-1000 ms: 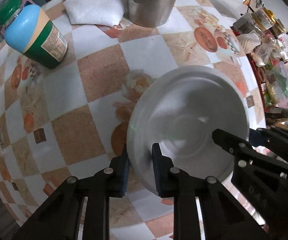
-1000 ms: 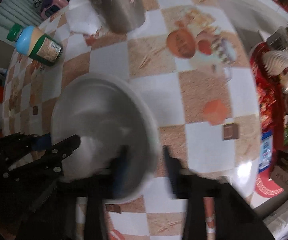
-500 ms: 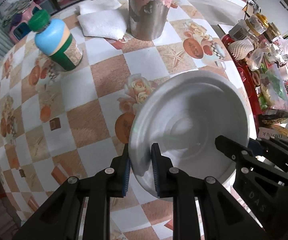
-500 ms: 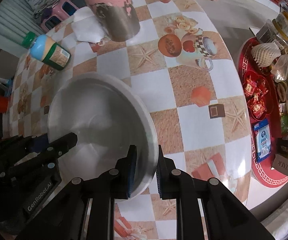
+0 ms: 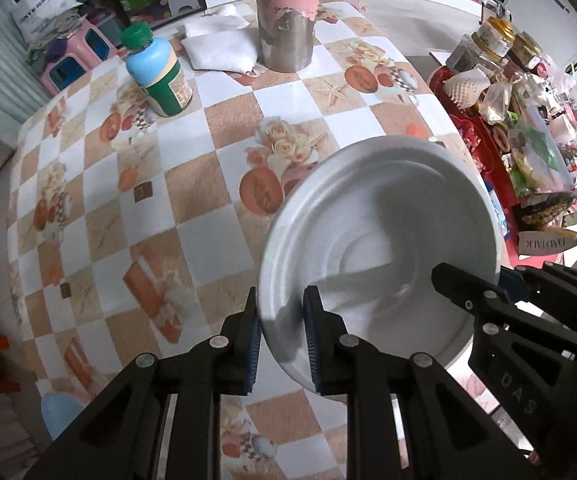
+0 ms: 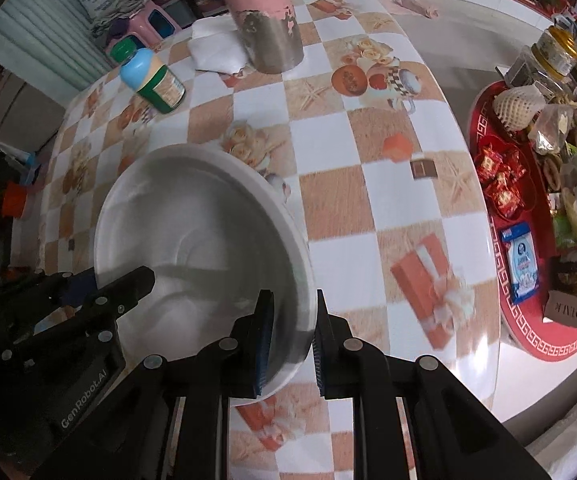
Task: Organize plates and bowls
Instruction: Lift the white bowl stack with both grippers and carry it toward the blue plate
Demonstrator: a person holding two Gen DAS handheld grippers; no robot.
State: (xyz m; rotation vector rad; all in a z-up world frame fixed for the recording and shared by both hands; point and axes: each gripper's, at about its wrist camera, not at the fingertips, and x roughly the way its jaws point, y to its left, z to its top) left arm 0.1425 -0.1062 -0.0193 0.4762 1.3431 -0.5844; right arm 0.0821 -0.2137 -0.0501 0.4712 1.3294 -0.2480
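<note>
The steel bowl [image 5: 376, 240] hung between both grippers, its near rim hidden behind the pads. The left gripper [image 5: 280, 332] pinched one side, the right gripper [image 6: 288, 332] the opposite; only the right view showed a red tray [image 6: 528, 280].

One metal bowl [image 5: 380, 232], two grippers: left [image 5: 281, 334] and right [image 6: 291, 334]. On the table [image 5: 192, 168]: one green-capped bottle [image 5: 158, 76], one pink-and-steel cylinder [image 5: 286, 12], two white folded cloths [image 5: 220, 50], one red tray [image 6: 528, 292]
</note>
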